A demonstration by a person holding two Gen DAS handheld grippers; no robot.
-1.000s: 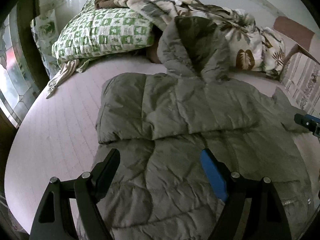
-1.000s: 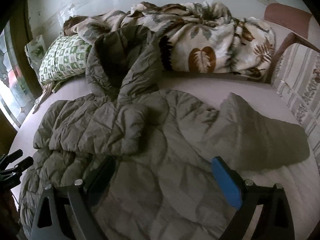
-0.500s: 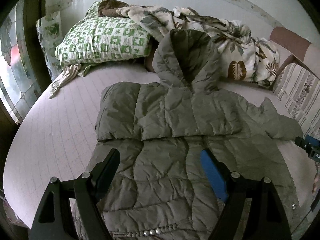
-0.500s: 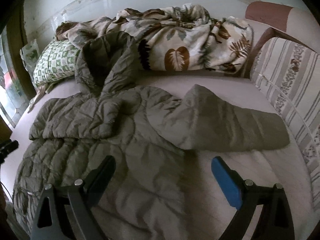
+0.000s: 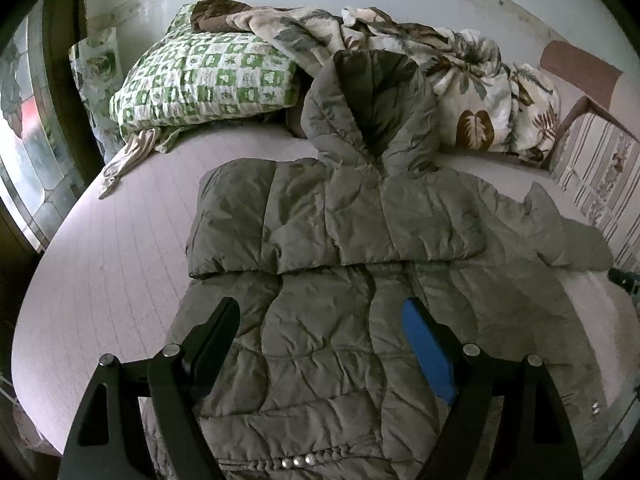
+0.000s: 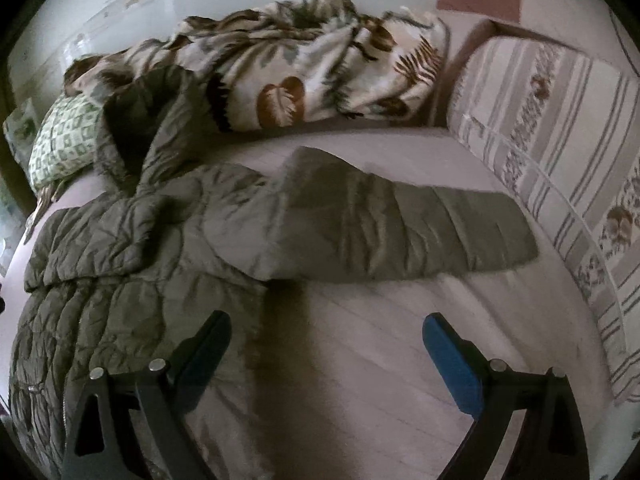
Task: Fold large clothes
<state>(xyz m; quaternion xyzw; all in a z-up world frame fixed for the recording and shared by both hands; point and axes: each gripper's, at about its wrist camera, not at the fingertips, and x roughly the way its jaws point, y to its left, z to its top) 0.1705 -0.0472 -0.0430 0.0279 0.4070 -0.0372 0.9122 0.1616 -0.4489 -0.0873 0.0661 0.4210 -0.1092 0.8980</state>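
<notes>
Jacket sleeve (image 6: 400, 232) beside bare mattress (image 6: 400, 352)

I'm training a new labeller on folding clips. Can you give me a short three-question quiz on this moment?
1. True or false: one sleeve of the jacket lies stretched out flat on the bed.
2. Where does the hood point? A) toward the pillow and blanket B) toward the camera C) it is tucked under the jacket
3. Fill in: both the left tongs and the right tongs are ____, holding nothing.

Key: 1 true; 2 A; 3 open.
</notes>
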